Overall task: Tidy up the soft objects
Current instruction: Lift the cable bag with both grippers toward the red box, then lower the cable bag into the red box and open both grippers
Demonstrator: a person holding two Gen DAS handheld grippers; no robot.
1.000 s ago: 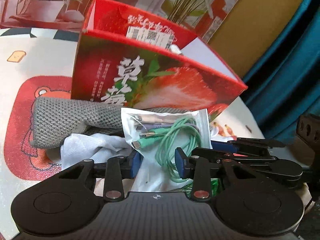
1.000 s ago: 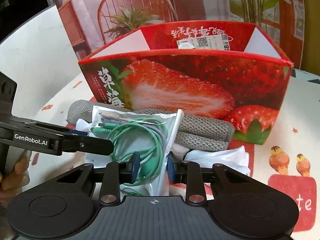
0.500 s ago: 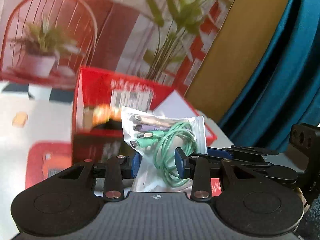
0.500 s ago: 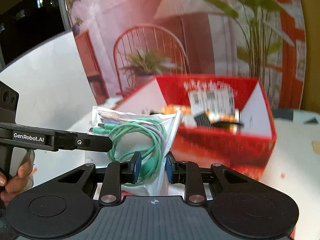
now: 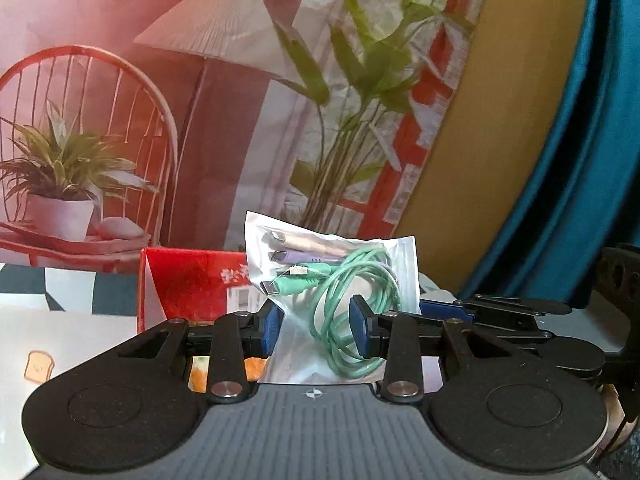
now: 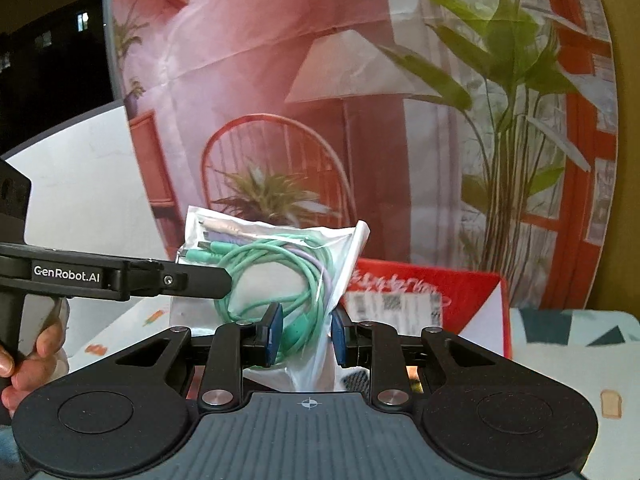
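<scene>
A clear plastic bag of coiled green and purple cables (image 5: 332,280) hangs in the air, held from two sides. My left gripper (image 5: 316,332) is shut on its lower part, blue pads pressing the plastic. My right gripper (image 6: 307,336) is shut on the same bag (image 6: 272,264) at its lower right fold. In the right wrist view the left gripper's finger (image 6: 192,280) reaches in from the left against the bag. The open red strawberry box (image 5: 184,284) stands below and behind the bag, and its rim (image 6: 432,292) shows beyond the right gripper.
A printed backdrop with a chair, lamp and plants (image 5: 200,120) stands behind the box. The patterned tablecloth (image 5: 60,340) spreads at the left, and a blue curtain (image 5: 580,160) hangs at the right. A person's hand (image 6: 24,364) grips the left handle.
Both grippers have risen together with the cable bag. The strawberry box has dropped low in both views, and the grey knitted cloth and white cloth beneath have gone out of sight.
</scene>
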